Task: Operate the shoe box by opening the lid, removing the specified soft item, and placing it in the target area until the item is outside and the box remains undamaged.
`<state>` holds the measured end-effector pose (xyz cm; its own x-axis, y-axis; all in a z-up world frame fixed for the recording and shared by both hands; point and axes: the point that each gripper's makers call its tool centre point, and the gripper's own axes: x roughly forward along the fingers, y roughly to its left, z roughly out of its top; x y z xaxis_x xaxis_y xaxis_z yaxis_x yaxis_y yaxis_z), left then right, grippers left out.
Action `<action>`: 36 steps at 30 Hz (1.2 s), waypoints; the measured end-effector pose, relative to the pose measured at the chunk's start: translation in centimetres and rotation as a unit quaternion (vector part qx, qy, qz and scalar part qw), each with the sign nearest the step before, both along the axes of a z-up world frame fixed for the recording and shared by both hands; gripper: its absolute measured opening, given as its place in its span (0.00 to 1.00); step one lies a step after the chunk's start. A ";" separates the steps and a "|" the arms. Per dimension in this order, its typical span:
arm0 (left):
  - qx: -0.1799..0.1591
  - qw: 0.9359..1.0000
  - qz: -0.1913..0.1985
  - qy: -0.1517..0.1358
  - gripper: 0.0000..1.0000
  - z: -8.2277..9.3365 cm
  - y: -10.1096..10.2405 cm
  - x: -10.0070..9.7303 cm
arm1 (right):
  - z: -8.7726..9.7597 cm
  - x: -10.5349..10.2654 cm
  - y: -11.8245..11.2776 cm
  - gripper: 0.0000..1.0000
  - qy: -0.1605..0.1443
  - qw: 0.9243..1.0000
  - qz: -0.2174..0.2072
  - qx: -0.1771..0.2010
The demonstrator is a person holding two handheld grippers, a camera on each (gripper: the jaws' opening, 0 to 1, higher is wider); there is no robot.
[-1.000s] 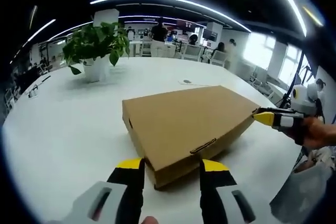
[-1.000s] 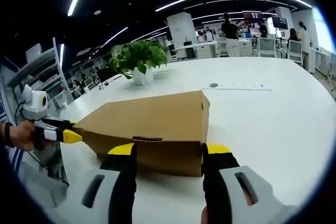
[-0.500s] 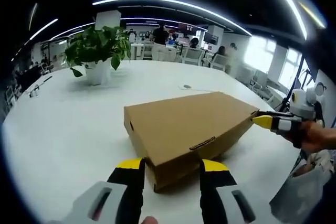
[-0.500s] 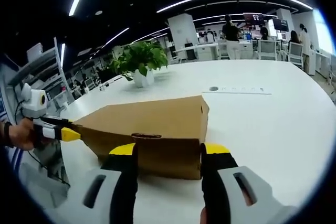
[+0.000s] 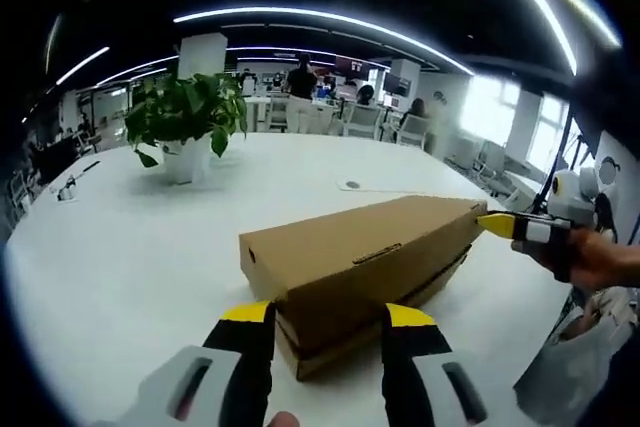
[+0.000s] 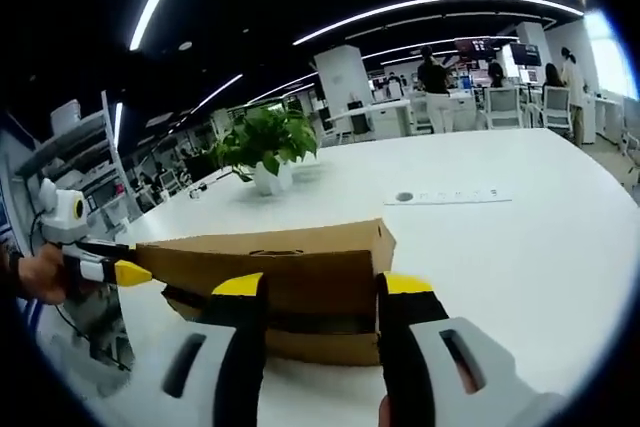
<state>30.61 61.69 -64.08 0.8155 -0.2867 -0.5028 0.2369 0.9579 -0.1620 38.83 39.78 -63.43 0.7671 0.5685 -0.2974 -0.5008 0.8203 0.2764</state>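
**Shoe box lid lifted off its base, a gripper at each end**

Left gripper view: cardboard shoe box [image 5: 365,267] lying on the white surface [image 5: 120,247], just ahead of the left gripper [image 5: 328,315]. Jaws spread, yellow tips on either side of the box's near corner, nothing pinched between them. Lid [image 5: 370,245] raised above the base, a dark gap visible beneath it along the long side. Right gripper [image 5: 497,224] entering from the right, held in a hand [image 5: 595,259], yellow tip at the lid's far corner; open or pressed together, cannot tell. Potted plant [image 5: 188,119] well behind the box, chairs and people in the background.

Right gripper view: right gripper [image 6: 322,285] with jaws spread, framing the near end of the shoe box [image 6: 275,297]. Lid [image 6: 270,265] lifted clear of the base, dark gap below. Left gripper [image 6: 130,272] coming in from the left at the lid's far end. Potted plant [image 6: 265,147] on the surface [image 6: 500,237] beyond.
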 end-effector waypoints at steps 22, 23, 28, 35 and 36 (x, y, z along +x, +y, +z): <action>0.036 0.998 0.026 -0.046 0.27 3.7 2.1 2.6 | 5.0 3.7 0.9 0.38 -0.046 0.999 -0.012 0.008; 0.041 0.998 0.028 -0.046 0.25 3.7 2.2 2.7 | 5.1 3.7 1.0 0.38 -0.047 0.999 -0.012 0.008; 0.066 0.996 0.035 -0.053 0.23 4.0 2.5 3.4 | 5.6 4.5 1.1 0.38 -0.052 0.999 -0.012 0.007; 0.092 0.993 0.039 -0.061 0.22 4.6 2.9 4.3 | 6.4 5.3 1.4 0.38 -0.060 0.998 -0.013 0.007; 0.101 0.992 0.037 -0.063 0.22 4.7 3.0 4.5 | 6.5 5.4 1.5 0.38 -0.061 0.998 -0.013 0.006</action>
<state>35.08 64.65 -59.38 0.8908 -0.1265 -0.4364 0.1701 0.9835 0.0622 44.27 41.25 -56.88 0.8115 0.5512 -0.1943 -0.5100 0.8302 0.2252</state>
